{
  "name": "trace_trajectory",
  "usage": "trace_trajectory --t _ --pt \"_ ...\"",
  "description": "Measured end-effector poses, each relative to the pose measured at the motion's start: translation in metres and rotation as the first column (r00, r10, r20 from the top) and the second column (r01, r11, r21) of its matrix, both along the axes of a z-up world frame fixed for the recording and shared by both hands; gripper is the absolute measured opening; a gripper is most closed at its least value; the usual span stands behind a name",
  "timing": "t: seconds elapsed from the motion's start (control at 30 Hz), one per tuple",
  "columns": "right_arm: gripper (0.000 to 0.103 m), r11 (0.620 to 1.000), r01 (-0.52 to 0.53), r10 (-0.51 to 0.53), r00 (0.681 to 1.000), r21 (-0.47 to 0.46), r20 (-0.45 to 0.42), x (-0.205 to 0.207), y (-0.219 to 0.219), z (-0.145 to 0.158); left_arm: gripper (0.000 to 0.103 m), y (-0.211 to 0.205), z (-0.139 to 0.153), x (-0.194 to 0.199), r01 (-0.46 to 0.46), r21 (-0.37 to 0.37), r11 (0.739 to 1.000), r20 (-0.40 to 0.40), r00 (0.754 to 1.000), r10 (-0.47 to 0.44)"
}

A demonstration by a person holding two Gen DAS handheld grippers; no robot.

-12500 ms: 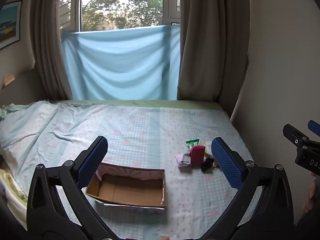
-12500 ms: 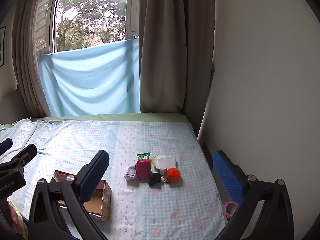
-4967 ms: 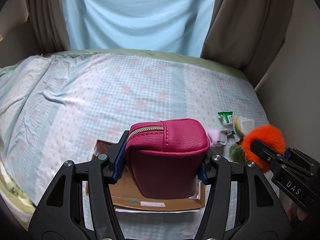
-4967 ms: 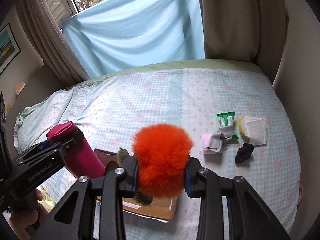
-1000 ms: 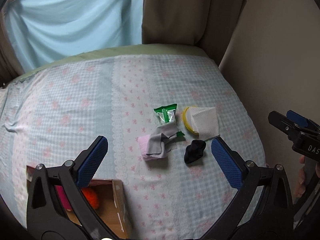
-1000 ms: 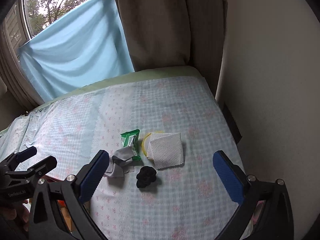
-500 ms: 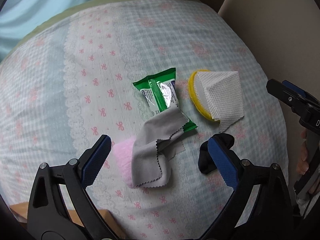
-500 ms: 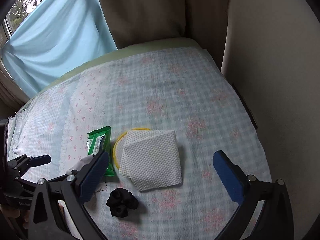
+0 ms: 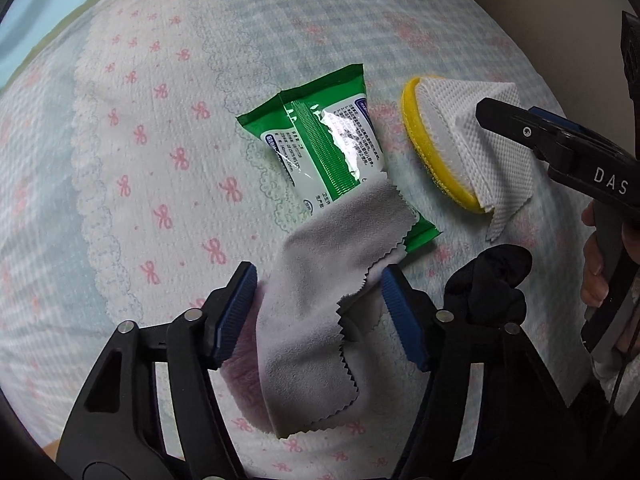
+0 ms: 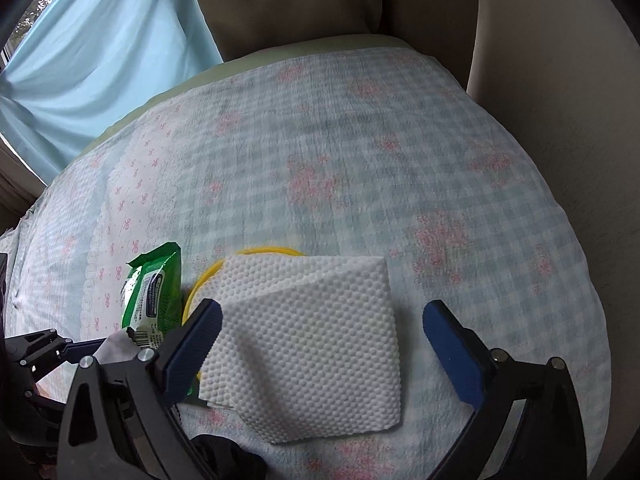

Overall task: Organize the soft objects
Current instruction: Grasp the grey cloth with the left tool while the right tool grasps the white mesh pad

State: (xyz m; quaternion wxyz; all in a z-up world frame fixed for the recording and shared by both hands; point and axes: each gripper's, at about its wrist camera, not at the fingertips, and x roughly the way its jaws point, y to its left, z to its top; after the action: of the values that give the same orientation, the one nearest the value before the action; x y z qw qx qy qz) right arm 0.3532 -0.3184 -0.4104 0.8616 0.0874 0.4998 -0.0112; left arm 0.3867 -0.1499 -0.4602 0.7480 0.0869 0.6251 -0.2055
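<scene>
A grey cloth with a zigzag edge (image 9: 332, 292) lies on a pink cloth (image 9: 240, 376) and overlaps a green wipes pack (image 9: 328, 148). My left gripper (image 9: 320, 312) hangs low over it. Its jaws are closing with the grey cloth between them, and the pads do not clearly press. A white dimpled cloth (image 10: 312, 340) covers a yellow sponge (image 10: 248, 254). My right gripper (image 10: 324, 350) straddles the white cloth, its jaws wide and just starting to close. A black scrunchie (image 9: 488, 280) lies between the two piles.
Everything rests on a bed with a blue checked, pink-flowered sheet (image 10: 360, 160). A beige wall (image 10: 560, 80) borders the bed's right side, with brown curtains (image 10: 300, 0) and a light blue cloth (image 10: 100, 60) behind. A hand (image 9: 592, 264) holds the right gripper's handle.
Both grippers have dropped close to the bed. The left jaws have narrowed around the grey cloth. The right gripper now frames the white cloth with its jaws slightly narrower.
</scene>
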Motion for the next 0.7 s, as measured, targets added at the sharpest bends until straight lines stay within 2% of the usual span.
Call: trace_trajectory --t 0.03,0.13,0.17,0.27,0.3,0.43,0.53,0.7 --pt "0.079 1.000 -0.001 0.001 1.000 0.002 -0.005 0.001 0.001 -0.003 0.046 0.001 -0.001 0.000 0.001 -0.004 1.000 -0.002 1.000 -0.001" --pt "0.057 1.000 -0.013 0.013 1.000 0.015 -0.028 0.005 0.004 -0.011 0.025 0.003 0.001 0.000 0.003 -0.017 1.000 0.003 1.000 -0.003" --pt "0.054 1.000 -0.013 0.013 0.999 0.008 -0.035 0.005 0.005 -0.013 0.017 0.003 0.003 -0.001 0.004 -0.019 1.000 0.005 1.000 -0.004" --pt "0.041 1.000 -0.007 0.007 1.000 -0.008 -0.029 0.002 0.006 -0.014 0.010 0.006 0.007 -0.001 0.005 -0.037 0.999 0.010 1.000 -0.004" --pt "0.034 1.000 -0.004 0.003 1.000 -0.011 -0.024 0.001 0.005 -0.013 0.009 0.006 0.009 -0.001 0.004 -0.045 0.999 0.011 1.000 -0.004" --pt "0.020 1.000 0.014 -0.014 1.000 -0.017 -0.016 -0.001 0.000 -0.010 0.007 0.006 0.019 -0.002 0.004 -0.069 0.998 0.023 1.000 -0.003" --pt "0.012 0.999 0.016 -0.017 1.000 -0.030 -0.014 -0.002 -0.001 -0.008 0.006 0.003 0.027 -0.005 -0.001 -0.085 0.996 0.035 0.999 0.004" --pt "0.010 0.999 0.027 -0.027 1.000 -0.039 0.012 -0.007 -0.003 0.000 0.005 0.002 0.038 -0.006 -0.012 -0.110 0.994 0.046 0.999 0.017"
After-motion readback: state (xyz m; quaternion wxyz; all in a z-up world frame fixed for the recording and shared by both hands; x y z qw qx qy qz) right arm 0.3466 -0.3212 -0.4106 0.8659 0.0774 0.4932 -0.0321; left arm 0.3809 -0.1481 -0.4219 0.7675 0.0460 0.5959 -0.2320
